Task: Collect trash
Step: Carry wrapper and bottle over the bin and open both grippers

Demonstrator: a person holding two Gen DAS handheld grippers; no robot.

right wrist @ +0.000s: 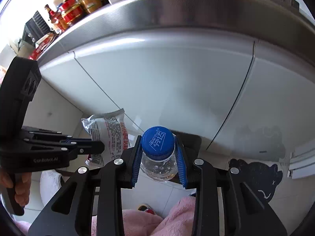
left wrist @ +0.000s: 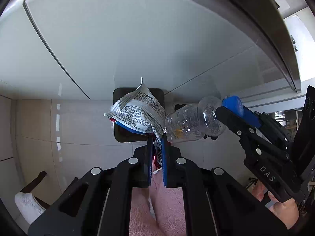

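Holding trash in both grippers above a dark bin.
Left gripper is clenched on a crumpled snack wrapper; at its 2 o'clock, the right gripper grasps a clear plastic bottle below its blue cap.

A: Left wrist view sits just behind the left gripper, facing white cabinet doors at close range; the right gripper enters at the right edge.

B: Right wrist view, same doors, equally near; the left gripper enters lower left. Shared: wrapper, bottle, counter edge upper frame.
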